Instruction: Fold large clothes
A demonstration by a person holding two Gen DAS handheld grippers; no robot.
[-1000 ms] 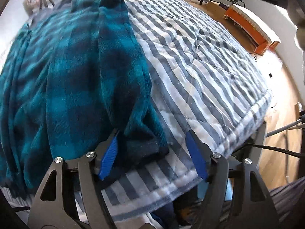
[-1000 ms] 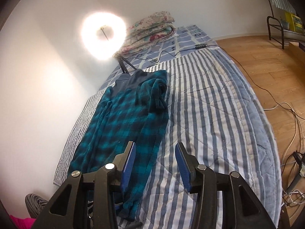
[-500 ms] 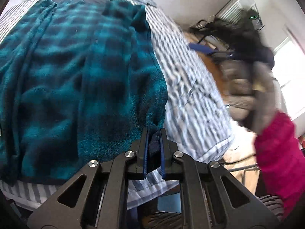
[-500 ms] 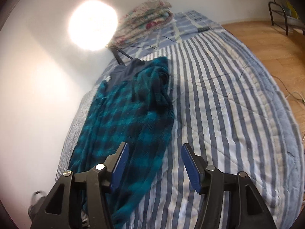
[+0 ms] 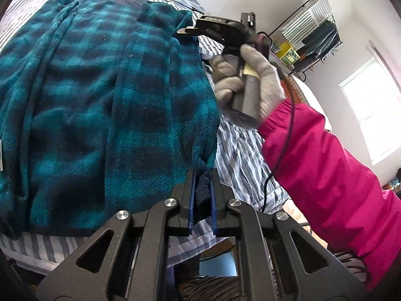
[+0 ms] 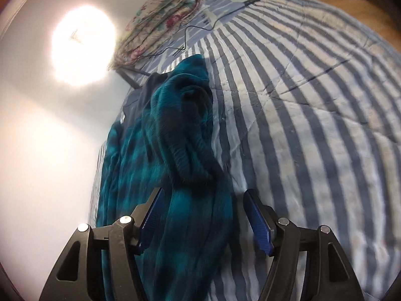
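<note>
Our left gripper (image 5: 201, 195) is clamped on the teal-and-navy plaid fleece garment (image 5: 100, 95); our right gripper (image 6: 204, 215) hangs spread apart above its bunched sleeve (image 6: 190, 135).

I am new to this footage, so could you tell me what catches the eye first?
A teal and navy plaid fleece garment sprawls across the blue-and-white striped quilt. The left tongs pinch its near dark hem, while the open right tongs straddle its edge farther up.

A round bright lamp (image 6: 82, 45) is glaring against the plain white wall (image 6: 37, 150) while daylight is streaming through a window (image 5: 371, 110).
</note>
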